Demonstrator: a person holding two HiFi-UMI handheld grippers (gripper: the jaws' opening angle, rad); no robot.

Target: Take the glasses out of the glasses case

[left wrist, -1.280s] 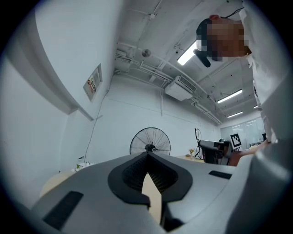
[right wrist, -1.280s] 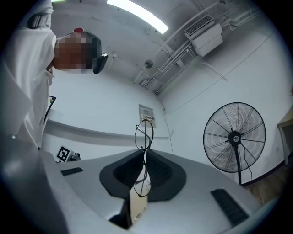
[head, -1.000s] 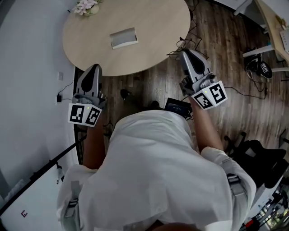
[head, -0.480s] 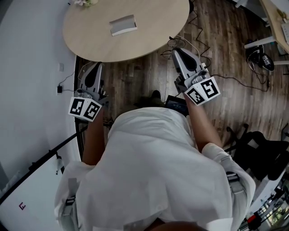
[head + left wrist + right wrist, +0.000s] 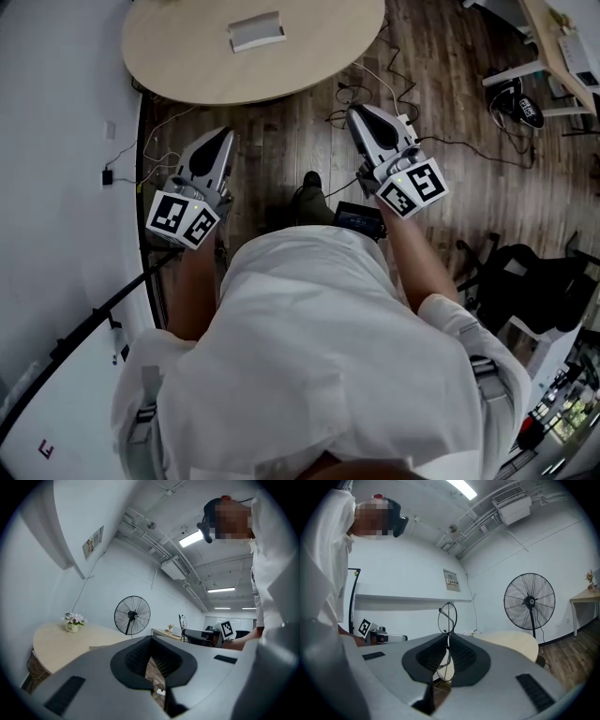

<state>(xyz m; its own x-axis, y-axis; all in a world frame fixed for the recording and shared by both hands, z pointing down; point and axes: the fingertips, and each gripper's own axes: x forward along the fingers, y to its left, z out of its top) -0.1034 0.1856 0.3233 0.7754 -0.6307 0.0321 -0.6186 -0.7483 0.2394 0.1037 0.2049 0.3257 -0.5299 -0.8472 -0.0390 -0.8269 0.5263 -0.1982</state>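
Observation:
The glasses case [image 5: 256,30] lies light grey on the round wooden table [image 5: 187,61] at the top of the head view. Both grippers hang over the wooden floor, short of the table. My right gripper [image 5: 357,113] [image 5: 446,638] is shut on thin round wire-rimmed glasses [image 5: 447,617], which stand upright between its pads. My left gripper [image 5: 218,137] [image 5: 151,641] has its tips together with nothing between them. The table [image 5: 51,641] shows ahead of it, a small flower pot [image 5: 72,622] on top.
A white wall runs along the left. Cables [image 5: 366,84] trail on the floor near the table. A black chair [image 5: 525,281] stands at the right, a desk [image 5: 553,47] at the top right. A standing fan [image 5: 132,615] [image 5: 529,601] is by the far wall.
The table and case have slid toward the top of the head view as the person backed away. Both grippers came off the table's edge and now hang over the floor.

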